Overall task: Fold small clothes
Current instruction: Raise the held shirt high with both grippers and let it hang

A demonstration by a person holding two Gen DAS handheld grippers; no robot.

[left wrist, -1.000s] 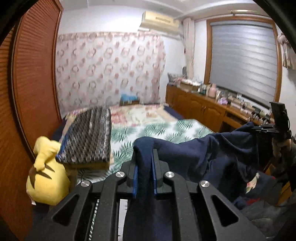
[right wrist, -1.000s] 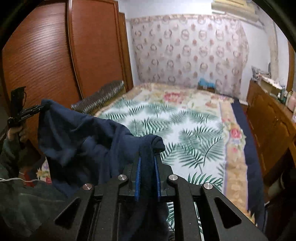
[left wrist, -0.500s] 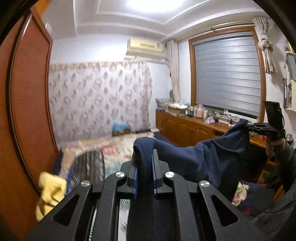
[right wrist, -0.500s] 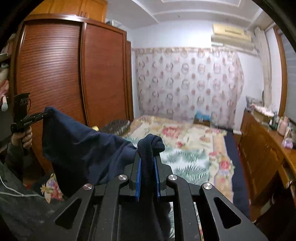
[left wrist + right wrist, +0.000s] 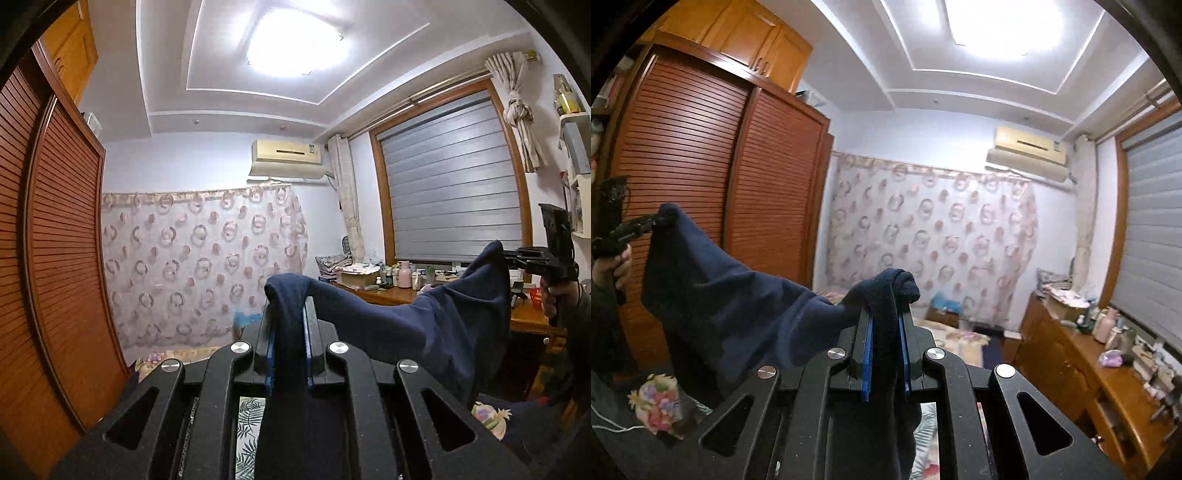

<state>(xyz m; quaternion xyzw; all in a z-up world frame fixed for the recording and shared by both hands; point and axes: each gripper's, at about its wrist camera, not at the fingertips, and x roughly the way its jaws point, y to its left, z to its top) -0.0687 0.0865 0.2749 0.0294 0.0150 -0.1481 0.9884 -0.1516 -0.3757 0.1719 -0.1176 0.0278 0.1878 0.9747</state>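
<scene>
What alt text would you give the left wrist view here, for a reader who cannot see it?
The left gripper is shut on one end of a navy garment, which stretches in mid-air to the right gripper, held up at the right edge. Behind are a patterned curtain, a wooden wardrobe and a shuttered window.

Navy garment matt soft knit cloth; wardrobe glossy slatted wood.

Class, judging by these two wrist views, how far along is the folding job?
Done: the navy garment is picked up, with each end pinched by the left gripper and right gripper. In hand: it hangs slack between them, lifted above the bed. Left: no fold is visible, and it needs laying flat.
</scene>
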